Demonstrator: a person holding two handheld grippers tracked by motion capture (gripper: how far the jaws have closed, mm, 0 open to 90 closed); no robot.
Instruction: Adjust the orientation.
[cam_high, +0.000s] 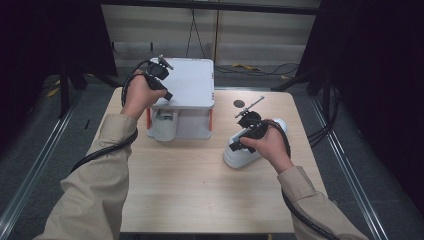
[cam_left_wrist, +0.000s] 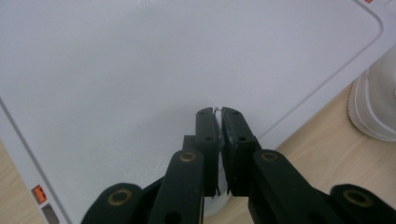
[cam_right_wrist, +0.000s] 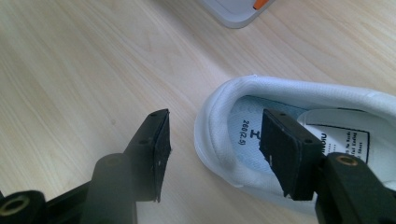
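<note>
Sleeved forearms foremost. Right tongs (cam_right_wrist: 212, 154), spread, straddle heel collar of white sneaker (cam_right_wrist: 280, 102) lying on bench (cam_high: 200, 190), right of shoe rack (cam_high: 185, 85). Left tongs (cam_left_wrist: 219, 135), pressed together, empty, over rack top. Step: grasping sneaker; next, pinch the collar.

Inside the white low-top leather shoe (cam_right_wrist: 243, 126), the pale blue insole (cam_right_wrist: 245, 135) carries the printed size mark "260(2.5)" next to a black letter "H"; the rest of that word is hidden by the tool. A white sewn-in label (cam_right_wrist: 343, 137) on the tongue bears several lines of small black print, too fine to read.
</note>
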